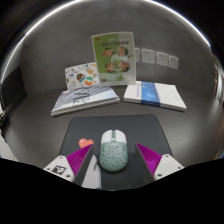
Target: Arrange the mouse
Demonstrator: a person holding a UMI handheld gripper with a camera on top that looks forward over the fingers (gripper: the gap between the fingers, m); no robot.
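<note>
Your tongs (108,166) are spread wide, and the mouse (111,150) sits between the two magenta pads (80,157) with a clear gap on either side, so nothing is pinched yet. It rests on a dark mouse mat (110,132) on the table (35,125), its nose pointing away from you. Just beside it, toward your left finger, lies a small pink piece (85,142), possibly a heart-shaped sticker or charm; it is too small to tell.

Beyond the mat you have booklets lying flat (85,97) and (152,94), with two picture cards (114,53) propped up behind them.

Judging by its look, the mouse is a light, rigid plastic shell with a smooth, rounded, speckled top, so it will likely slip if you squeeze high on the curve. Take it low on its two long flanks, around the middle of the body, and close gently.
</note>
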